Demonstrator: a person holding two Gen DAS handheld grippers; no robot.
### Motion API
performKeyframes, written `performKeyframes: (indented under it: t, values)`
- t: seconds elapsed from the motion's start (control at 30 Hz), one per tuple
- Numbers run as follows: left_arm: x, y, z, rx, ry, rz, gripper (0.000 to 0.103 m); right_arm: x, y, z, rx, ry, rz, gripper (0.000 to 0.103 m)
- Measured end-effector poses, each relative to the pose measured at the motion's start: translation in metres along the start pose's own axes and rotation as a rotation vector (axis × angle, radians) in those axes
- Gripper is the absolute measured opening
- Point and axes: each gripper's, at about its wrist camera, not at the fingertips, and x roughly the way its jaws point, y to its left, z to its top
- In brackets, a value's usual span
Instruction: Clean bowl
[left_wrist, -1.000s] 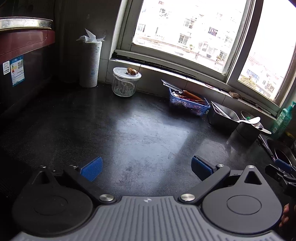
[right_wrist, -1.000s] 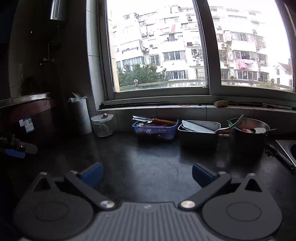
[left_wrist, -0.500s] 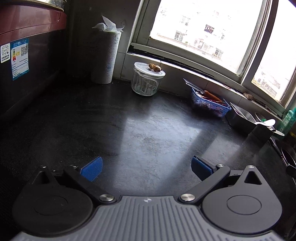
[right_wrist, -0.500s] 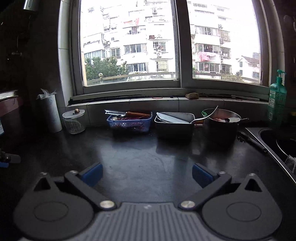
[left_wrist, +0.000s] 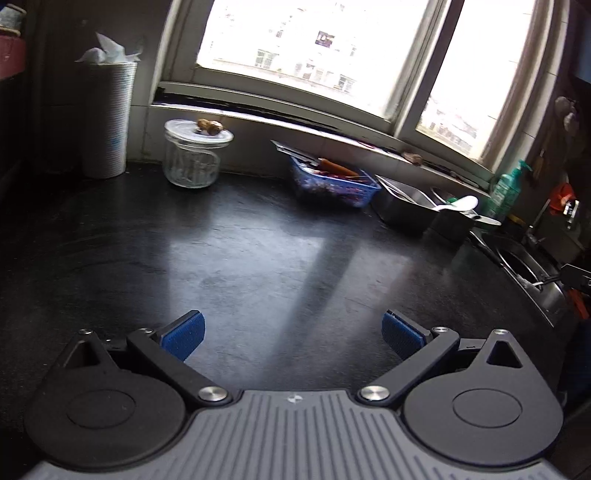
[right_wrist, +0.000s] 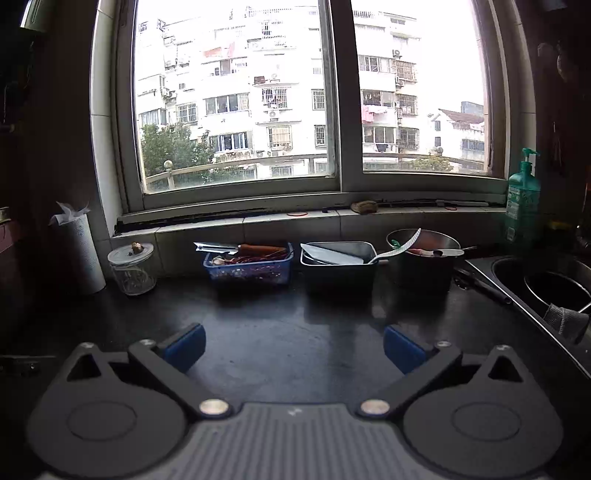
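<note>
A round steel bowl (right_wrist: 423, 264) with a white ladle and other utensils in it stands on the black counter under the window, and it also shows as the steel bowl (left_wrist: 456, 221) in the left wrist view. Another round vessel (right_wrist: 557, 291) sits in the sink (right_wrist: 517, 299) at the far right, next to a grey mesh scrubber (right_wrist: 563, 319). My left gripper (left_wrist: 293, 334) hovers open over bare counter, well short of the dishes. My right gripper (right_wrist: 293, 345) is open too, facing the window, with nothing between its blue pads.
Along the back wall stand a paper roll (right_wrist: 79, 254), a lidded glass jar (right_wrist: 131, 269), a blue basket (right_wrist: 247, 266) and a rectangular steel tray (right_wrist: 338, 258). A green soap bottle (right_wrist: 522, 199) stands by the sink. Bare black counter (left_wrist: 258, 258) lies ahead of both grippers.
Both views have swung to the right, bringing the sink and the soap bottle into sight. Both grippers have stayed open and empty.
</note>
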Motion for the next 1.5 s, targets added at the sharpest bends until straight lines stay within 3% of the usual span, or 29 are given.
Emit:
performKeyframes:
  t: [0.17,0.27,0.43,0.57,0.73,0.83,0.97,1.1,1.3,1.4,1.5]
  values:
    - [0.008,-0.085,-0.013,0.141,0.073,-0.264,0.103,-0.076,-0.065,-0.019,0.107,0.002,-0.247,0.103]
    - [0.010,-0.155,-0.025,0.255,0.127,-0.452,0.103,-0.134,-0.112,-0.031,0.196,-0.029,-0.470,0.103]
    - [0.004,-0.261,-0.056,0.423,0.181,-0.683,0.103,-0.266,-0.205,-0.065,0.410,-0.102,-0.853,0.103]
    - [-0.010,-0.365,-0.098,0.550,0.210,-0.856,0.103,-0.402,-0.265,-0.107,0.479,-0.125,-1.142,0.103]
    - [-0.041,-0.542,-0.196,0.716,0.230,-1.046,0.103,-0.554,-0.333,-0.183,0.553,-0.107,-1.389,0.103]
    - [-0.059,-0.629,-0.245,0.776,0.261,-1.131,0.103,-0.634,-0.376,-0.236,0.632,-0.122,-1.489,0.103]
    - [-0.099,-0.768,-0.321,0.850,0.338,-1.339,0.103,-0.746,-0.422,-0.299,0.747,-0.142,-1.614,0.103]
    - [-0.157,-0.887,-0.407,0.991,0.353,-1.581,0.103,-0.811,-0.439,-0.338,0.816,-0.159,-1.750,0.103]
    - [-0.232,-0.976,-0.525,1.116,0.429,-1.805,0.103,-0.870,-0.455,-0.389,0.882,-0.156,-1.884,0.103]
    - [-0.267,-1.005,-0.577,1.169,0.464,-1.838,0.103,-0.894,-0.459,-0.406,0.954,-0.118,-1.860,0.103]
    - [-0.304,-1.031,-0.636,1.283,0.475,-1.787,0.103,-0.912,-0.469,-0.423,0.947,-0.067,-1.907,0.103]
